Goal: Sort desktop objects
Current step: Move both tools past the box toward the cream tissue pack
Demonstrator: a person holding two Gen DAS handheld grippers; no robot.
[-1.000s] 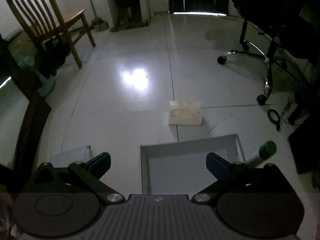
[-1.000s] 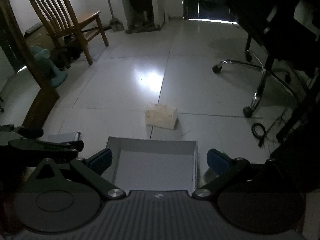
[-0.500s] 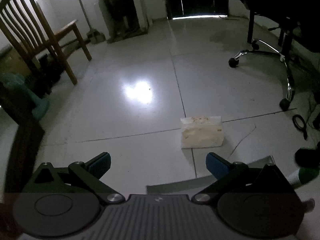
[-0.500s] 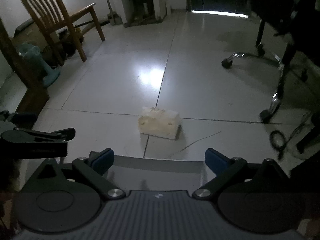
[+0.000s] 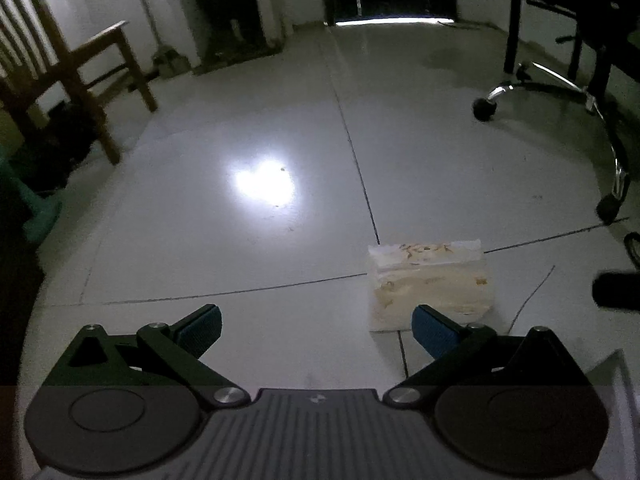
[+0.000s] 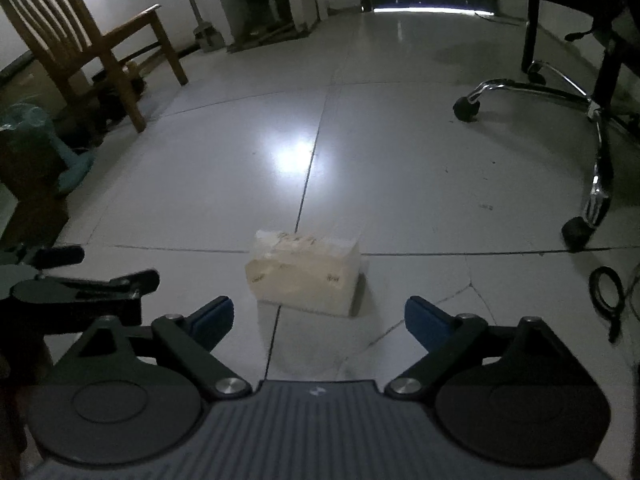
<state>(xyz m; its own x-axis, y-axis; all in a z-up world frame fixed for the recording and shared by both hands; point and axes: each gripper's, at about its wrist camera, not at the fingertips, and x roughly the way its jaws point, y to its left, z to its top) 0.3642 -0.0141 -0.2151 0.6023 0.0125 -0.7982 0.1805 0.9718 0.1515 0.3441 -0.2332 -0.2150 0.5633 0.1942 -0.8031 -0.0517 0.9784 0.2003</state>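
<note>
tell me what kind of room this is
Probably a dim room in a home or small office: a glossy tiled floor, a wooden chair by the wall, and the wheeled base of an office chair. A pale tissue pack lies on the floor.

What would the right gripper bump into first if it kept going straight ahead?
Most likely the pale tissue pack on the tiled floor. It lies just ahead of the right gripper, whose jaws are closing with nothing between them. Depth is hard to judge, so it might touch bare floor first.
</note>
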